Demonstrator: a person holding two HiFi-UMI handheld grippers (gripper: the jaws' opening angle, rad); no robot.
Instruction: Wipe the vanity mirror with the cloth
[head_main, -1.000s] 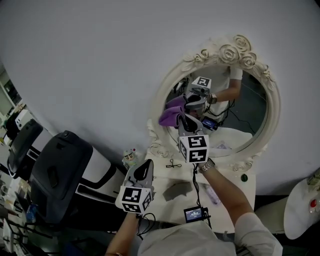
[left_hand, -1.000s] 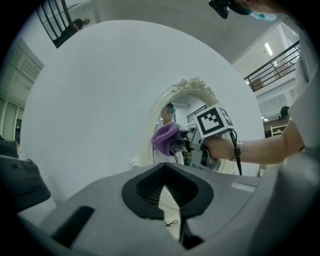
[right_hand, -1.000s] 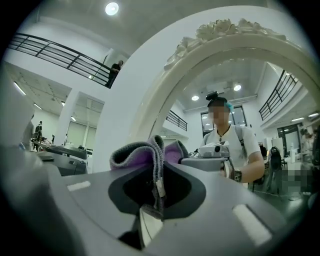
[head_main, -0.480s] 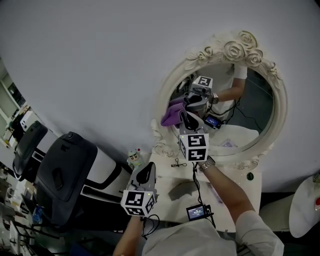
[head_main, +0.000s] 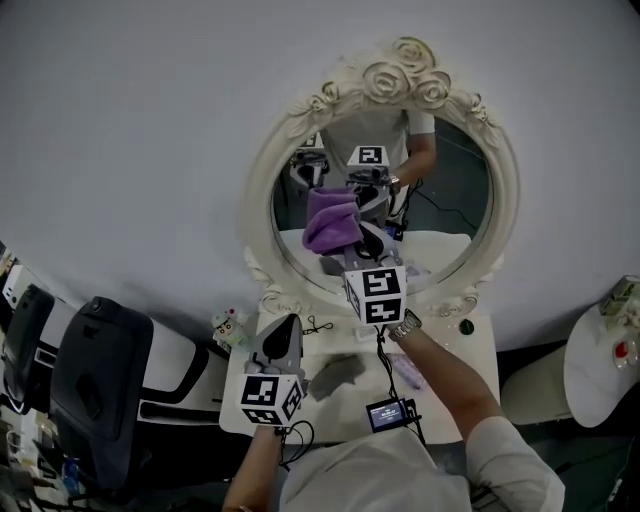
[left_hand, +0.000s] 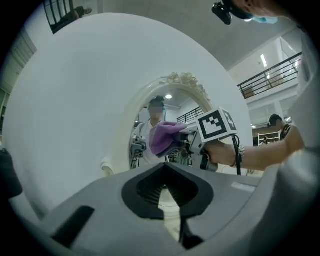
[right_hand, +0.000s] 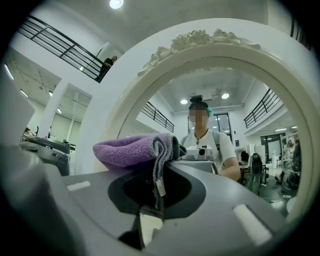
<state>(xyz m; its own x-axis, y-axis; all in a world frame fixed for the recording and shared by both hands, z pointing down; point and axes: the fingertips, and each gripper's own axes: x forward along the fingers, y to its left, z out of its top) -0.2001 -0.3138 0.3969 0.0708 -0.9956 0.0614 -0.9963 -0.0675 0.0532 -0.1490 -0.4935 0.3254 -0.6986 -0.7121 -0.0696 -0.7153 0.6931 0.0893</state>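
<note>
The oval vanity mirror (head_main: 440, 200) has a cream rose-carved frame and stands on a white vanity table (head_main: 470, 360). My right gripper (head_main: 362, 245) is shut on a folded purple cloth (head_main: 330, 220), which it holds against the left-centre of the glass, where cloth and reflection meet. The right gripper view shows the cloth (right_hand: 135, 150) bunched over the jaws of the right gripper (right_hand: 159, 180), with the mirror frame (right_hand: 200, 42) close ahead. My left gripper (head_main: 283, 335) is shut and empty, low over the table's left part. From the left gripper (left_hand: 167, 187) I see the cloth (left_hand: 165, 136) at the mirror (left_hand: 145, 145).
On the table lie a small screen device (head_main: 390, 412) with a cable, a grey flat thing (head_main: 335, 375) and a little figurine (head_main: 228, 325). Black padded cases (head_main: 105, 370) stand at the left. A round white stand (head_main: 600, 370) is at the right.
The head view has swung, so the mirror now sits further left in it. The cloth has gone from the glass's left rim inward toward its middle. The left gripper has shifted along with it.
</note>
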